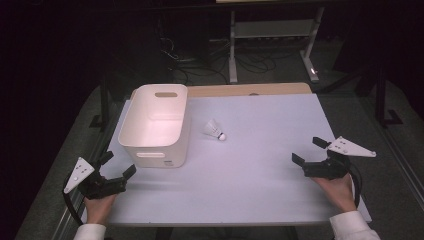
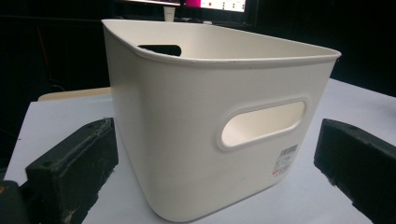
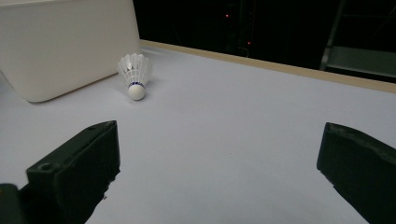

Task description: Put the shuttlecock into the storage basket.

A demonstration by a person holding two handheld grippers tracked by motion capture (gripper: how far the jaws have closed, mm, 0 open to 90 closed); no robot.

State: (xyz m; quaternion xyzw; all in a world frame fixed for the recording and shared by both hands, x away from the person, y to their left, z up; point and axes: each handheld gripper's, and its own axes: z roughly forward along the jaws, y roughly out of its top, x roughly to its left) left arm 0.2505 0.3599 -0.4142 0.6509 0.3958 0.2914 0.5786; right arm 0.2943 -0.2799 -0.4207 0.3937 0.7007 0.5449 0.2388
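A white plastic bin [image 1: 155,125] with handle slots stands at the table's left; its near wall [image 2: 210,126] faces the left gripper view. A white shuttlecock [image 1: 215,130] lies on its side just right of the bin, cork toward me, and appears as the shuttlecock [image 3: 134,74] in the right gripper view. My left gripper [image 1: 117,165] rests open at the near left corner, a short way in front of the bin, nothing between its jaws. My right gripper [image 1: 306,151] is open at the near right, well apart from the shuttlecock.
The white table top [image 1: 260,165] has a wooden strip [image 1: 250,90] along its far edge. Beyond it stand a metal frame and cables [image 1: 240,60] on a dark floor. Open surface lies between both grippers.
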